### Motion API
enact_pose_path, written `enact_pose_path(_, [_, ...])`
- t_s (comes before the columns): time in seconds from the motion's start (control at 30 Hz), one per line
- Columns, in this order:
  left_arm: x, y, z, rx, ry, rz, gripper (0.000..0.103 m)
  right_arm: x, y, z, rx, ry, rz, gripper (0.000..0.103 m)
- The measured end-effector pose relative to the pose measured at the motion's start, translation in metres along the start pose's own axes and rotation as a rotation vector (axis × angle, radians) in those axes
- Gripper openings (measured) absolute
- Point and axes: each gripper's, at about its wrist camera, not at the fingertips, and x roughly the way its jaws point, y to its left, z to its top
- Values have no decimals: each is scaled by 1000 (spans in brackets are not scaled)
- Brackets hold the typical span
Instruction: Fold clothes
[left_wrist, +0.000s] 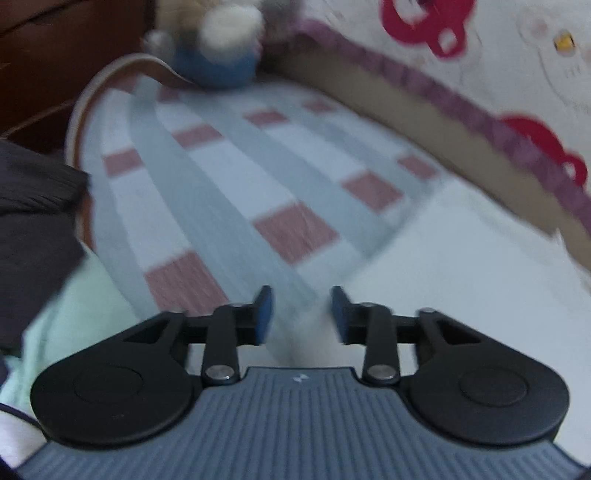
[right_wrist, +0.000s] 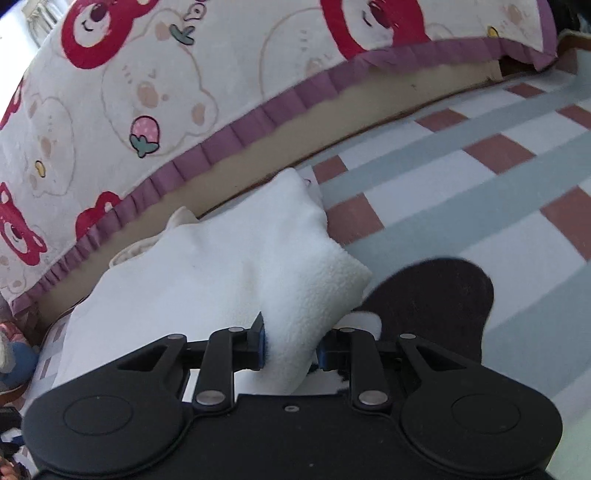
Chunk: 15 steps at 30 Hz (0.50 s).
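The white fleece garment (right_wrist: 229, 266) lies bunched on the checked bed sheet (right_wrist: 461, 192) beside the bear-print quilt (right_wrist: 147, 74). It looks soft, light and floppy, best taken by an edge or corner. The right tool (right_wrist: 290, 347) pinches a fold of it; the left tool (left_wrist: 301, 314) stands open, holding nothing

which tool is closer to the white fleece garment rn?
Right. The right tool is clamped on a bunched edge of the white fleece garment. The left tool is open above the checked bedsheet with nothing gripped; its blurred view shows no clear contact with the garment.
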Motion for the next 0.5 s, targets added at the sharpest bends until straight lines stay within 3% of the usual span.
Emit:
enact_pose_path(0.1, [-16,-12,16,38,-26,-56,50,-2,-2,0,10,-18,30,29])
enact_pose_path(0.17, [-31,-36,18,142,-41,-168,51,-4,-6,-2,28,-34,59,29])
enact_pose_path(0.3, [-32,-91,-11,361,108,-535,60,-7,-5,-1,1,-45,85,31])
enact_pose_path(0.33, [-26,-108,-27,462,173,-554,60,-7,-7,-2,14,-45,100,32])
enact_pose_path(0.37, [-22,-122,-42,554,220,-529,59,-7,-9,-3,33,-44,119,34])
enact_pose_path(0.43, [-22,-138,-67,668,241,-567,59,-11,-16,-5,102,-45,162,38])
enact_pose_path(0.5, [-15,-143,-79,674,274,-567,60,-14,-22,-6,155,-42,196,44])
